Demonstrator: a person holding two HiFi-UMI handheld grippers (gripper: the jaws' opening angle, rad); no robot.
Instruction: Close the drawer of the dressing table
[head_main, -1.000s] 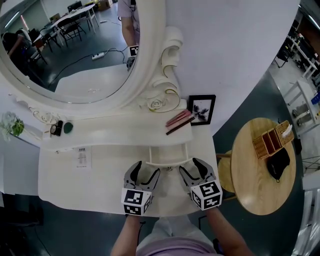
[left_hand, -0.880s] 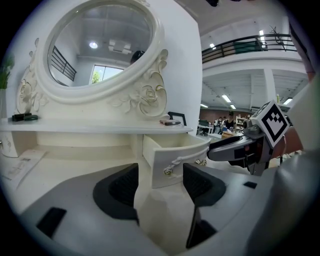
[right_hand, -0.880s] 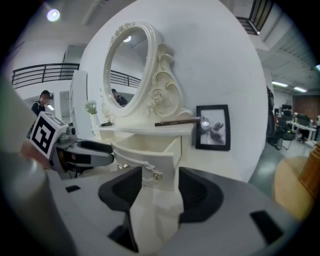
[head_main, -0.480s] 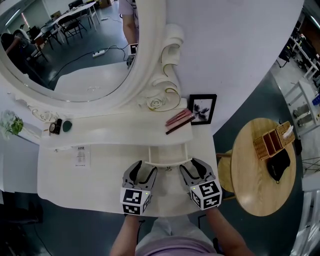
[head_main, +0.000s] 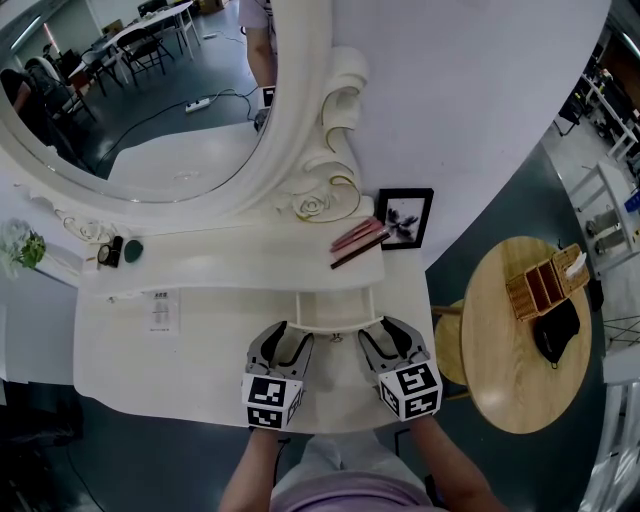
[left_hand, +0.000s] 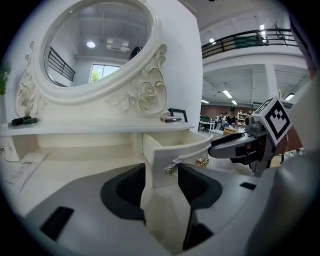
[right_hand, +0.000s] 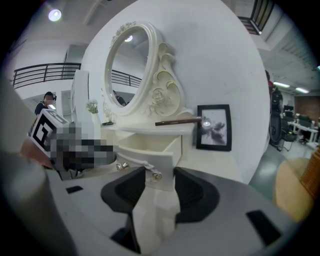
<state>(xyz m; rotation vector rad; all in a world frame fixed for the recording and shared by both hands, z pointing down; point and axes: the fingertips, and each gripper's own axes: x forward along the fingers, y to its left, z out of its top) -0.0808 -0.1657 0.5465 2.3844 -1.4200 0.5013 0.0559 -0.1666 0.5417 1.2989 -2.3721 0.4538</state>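
Dressing table (head_main: 200, 345): white paint, smooth, with a soft shine.
Drawer (head_main: 338, 311): the same smooth white paint, inside and on the front.
Drawer knobs (left_hand: 169, 170): shiny metal that looks like gold.
Mirror (head_main: 130, 110) on the dressing table: glossy glass in a bumpy carved white frame with faint gold edges.
Picture frame (head_main: 403, 218) at the back of the dressing table: black rim, shiny front.
Sheet (head_main: 163, 313) on the dressing table: thin matt paper.
Round table (head_main: 500, 350) beside the dressing table: pale matt wood.
Floor (head_main: 560, 470) under the dressing table: dark grey, smooth, a bit shiny.

Open-plan lab hall: mezzanine railing (left_hand: 252, 36), desks (head_main: 150, 28) reflected in mirror (head_main: 160, 130).
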